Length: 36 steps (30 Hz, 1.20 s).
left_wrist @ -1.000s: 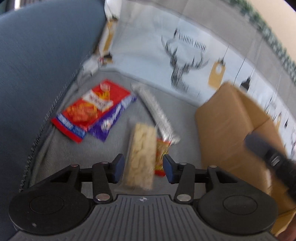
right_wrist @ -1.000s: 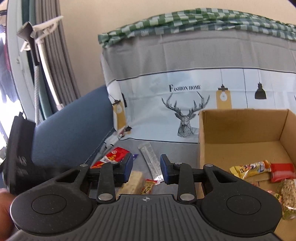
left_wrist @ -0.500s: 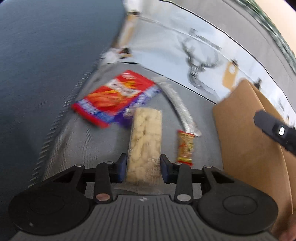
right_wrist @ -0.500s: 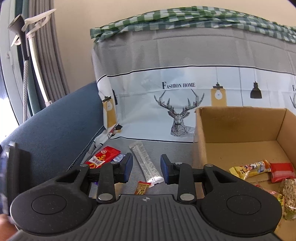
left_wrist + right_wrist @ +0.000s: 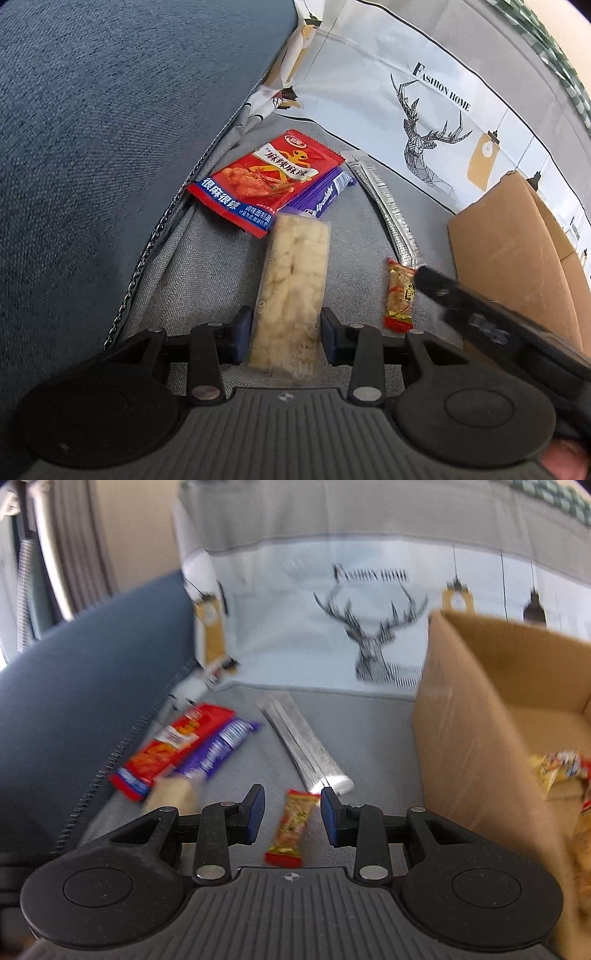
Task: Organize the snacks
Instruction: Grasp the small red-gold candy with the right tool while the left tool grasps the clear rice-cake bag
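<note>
Sofa seat point(image 5: 207, 266): left gripper point(image 5: 285, 334) angled down, clamping cracker pack point(image 5: 291, 291).

The pale snack bar point(image 5: 291, 291) lies between the left gripper's fingers point(image 5: 242, 332); beyond their tips two overlapping packets point(image 5: 266, 184), right a small candy point(image 5: 400, 291).

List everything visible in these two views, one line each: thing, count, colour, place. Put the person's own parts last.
Rice bar: 1, pale yellow, between left gripper's fingers.
Red packet: 1, red and blue, on purple bar.
Purple bar: 1, purple, under red packet.
Silver sachet: 1, silver, on seat beside box.
Small candy: 1, orange-red, between right gripper's fingers.
Box: 1, brown, right side, snacks inside.
Deer cloth: 1, grey-white, behind.
Blue cushion: 1, left.
Left gripper: 1, black.
Right gripper: 1, black, open.
</note>
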Each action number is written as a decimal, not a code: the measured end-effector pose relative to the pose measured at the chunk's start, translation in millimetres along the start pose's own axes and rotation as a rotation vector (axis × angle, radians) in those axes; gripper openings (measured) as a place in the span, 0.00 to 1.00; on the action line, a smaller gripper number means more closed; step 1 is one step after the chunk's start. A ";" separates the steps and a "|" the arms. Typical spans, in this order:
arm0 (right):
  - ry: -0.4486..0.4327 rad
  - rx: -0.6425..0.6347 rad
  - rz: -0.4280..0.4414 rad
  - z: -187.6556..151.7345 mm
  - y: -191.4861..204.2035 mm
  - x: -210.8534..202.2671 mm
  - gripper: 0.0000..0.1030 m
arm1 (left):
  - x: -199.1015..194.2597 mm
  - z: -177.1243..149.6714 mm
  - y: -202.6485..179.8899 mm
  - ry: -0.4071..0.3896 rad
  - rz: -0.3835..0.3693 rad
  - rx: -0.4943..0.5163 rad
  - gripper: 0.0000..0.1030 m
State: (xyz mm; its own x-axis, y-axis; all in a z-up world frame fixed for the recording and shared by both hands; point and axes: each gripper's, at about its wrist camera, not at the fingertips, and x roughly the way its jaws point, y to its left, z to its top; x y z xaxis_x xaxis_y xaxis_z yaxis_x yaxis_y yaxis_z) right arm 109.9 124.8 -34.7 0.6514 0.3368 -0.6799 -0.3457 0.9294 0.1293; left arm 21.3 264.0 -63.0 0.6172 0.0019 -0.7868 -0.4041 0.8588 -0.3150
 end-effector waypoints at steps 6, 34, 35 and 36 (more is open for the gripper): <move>0.123 -0.023 -0.018 -11.1 3.5 41.7 0.41 | 3.2 2.5 -0.1 0.001 0.004 -0.007 0.44; 0.288 -0.182 0.177 -57.7 5.0 -44.6 0.19 | -7.9 -7.4 -11.8 0.204 0.024 -0.031 0.39; 0.293 -0.181 0.179 -58.2 3.8 -44.2 0.20 | -7.6 -7.4 -12.9 0.207 0.029 -0.029 0.39; 0.296 -0.176 0.183 -58.2 1.9 -43.8 0.20 | -7.4 -7.6 -13.3 0.210 0.032 -0.029 0.39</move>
State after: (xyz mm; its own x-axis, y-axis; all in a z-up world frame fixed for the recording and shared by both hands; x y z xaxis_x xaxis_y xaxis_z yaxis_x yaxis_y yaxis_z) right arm 41.3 103.1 -46.7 0.3544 0.4124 -0.8392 -0.5652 0.8095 0.1591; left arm 17.0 248.6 -57.0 0.4511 -0.0805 -0.8888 -0.4424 0.8448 -0.3010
